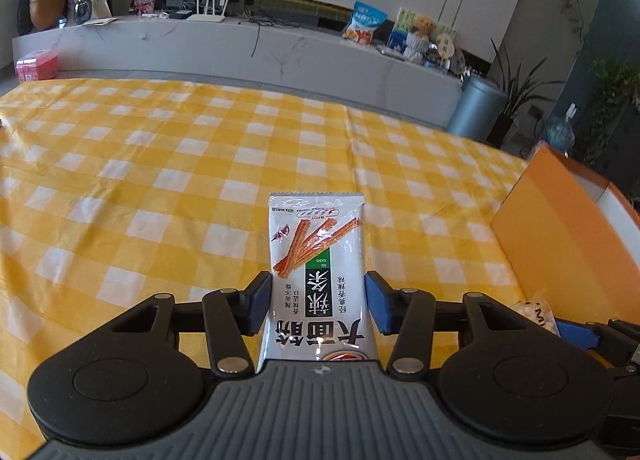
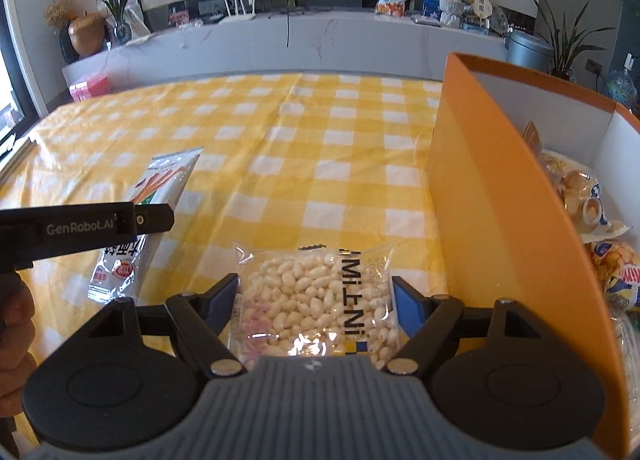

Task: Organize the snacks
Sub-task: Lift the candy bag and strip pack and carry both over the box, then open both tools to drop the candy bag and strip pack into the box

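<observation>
Both grippers down on yellow checked tablecloth [image 1: 160,164], orange box [image 2: 500,196] as landmark.

Left gripper [image 1: 316,300]: jaws straddling white spicy-stick packet [image 1: 316,260], blue pads right at its long edges. Looks closed on packet, pads touching both sides. Packet upright-ish between the jaws in left wrist view, top end away from camera, well left of orange box. In right wrist view same packet lying tilted under the left gripper's arm, apart from the box.

Right gripper [image 2: 316,300]: jaws around clear puffed-rice bag [image 2: 320,300], pads against its two sides; reads as gripped, though bag is soft and a real squeeze is hard to confirm. Bag just left of the box's near wall, resting on or barely off the cloth, can't tell which.

Orange box already holding several snack bags [image 2: 592,212], visible behind its tall wall.

Risks, judged from here:
- Tall box wall right beside rice bag: a low carry would snag the bag on the rim or shove the box.
- Slick film on both packs: edge-only pinch, could slip or rotate on lifting.
- Puffed rice crushable under hard squeeze.
- Two grippers close together near the box: collision if both go in at once.
- Box already part full: new packs may pile up and slide back out.
</observation>
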`<state>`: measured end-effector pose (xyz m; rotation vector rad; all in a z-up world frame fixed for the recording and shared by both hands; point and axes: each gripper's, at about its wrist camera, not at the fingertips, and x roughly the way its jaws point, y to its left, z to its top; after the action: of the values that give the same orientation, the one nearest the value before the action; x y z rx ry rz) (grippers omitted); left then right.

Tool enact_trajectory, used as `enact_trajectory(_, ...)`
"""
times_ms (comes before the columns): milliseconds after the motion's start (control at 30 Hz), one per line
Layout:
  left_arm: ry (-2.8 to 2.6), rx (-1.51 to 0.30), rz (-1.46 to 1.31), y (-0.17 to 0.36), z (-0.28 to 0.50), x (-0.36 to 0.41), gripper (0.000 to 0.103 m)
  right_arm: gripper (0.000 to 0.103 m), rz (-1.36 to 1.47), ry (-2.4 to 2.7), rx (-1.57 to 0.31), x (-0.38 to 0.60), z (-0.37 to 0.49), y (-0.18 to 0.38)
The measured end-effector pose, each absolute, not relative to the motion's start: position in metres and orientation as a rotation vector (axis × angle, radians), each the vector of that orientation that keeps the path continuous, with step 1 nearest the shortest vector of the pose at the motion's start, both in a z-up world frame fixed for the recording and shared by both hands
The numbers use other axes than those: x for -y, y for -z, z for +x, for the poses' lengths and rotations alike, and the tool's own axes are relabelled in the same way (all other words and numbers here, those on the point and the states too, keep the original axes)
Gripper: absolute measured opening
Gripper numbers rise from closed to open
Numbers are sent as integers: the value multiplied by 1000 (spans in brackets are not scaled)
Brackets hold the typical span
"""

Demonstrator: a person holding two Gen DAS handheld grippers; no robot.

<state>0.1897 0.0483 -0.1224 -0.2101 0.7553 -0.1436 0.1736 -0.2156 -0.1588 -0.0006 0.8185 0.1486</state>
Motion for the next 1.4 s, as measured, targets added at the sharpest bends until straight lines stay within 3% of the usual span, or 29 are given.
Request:
enact_trajectory(333,318,-641,-315,86,176,-53,57,77,261,-261,-649,260,152,88)
enact_trajectory(567,408,-606,-347,62,167,-34,57,77,181,-46,-533,326,113,41)
enact_trajectory(800,523,-608,-374,55,166,11,57,78,200,263,-651,397,110,70)
enact_trajectory(1167,620,-644,-309,62,158,73,57,78,98,407,-733,398,133,94)
enact_trajectory(1267,623,-646,-290,59,159,83,57,85,86,425,-717,397,130,91)
enact_trajectory(1333,629,-634,-283,56,158,91,57,97,132,394,-679,403,125,88)
enact_trajectory(1400,631,-629,-278,53,159,98,57,97,175,385,-639,410,116,84)
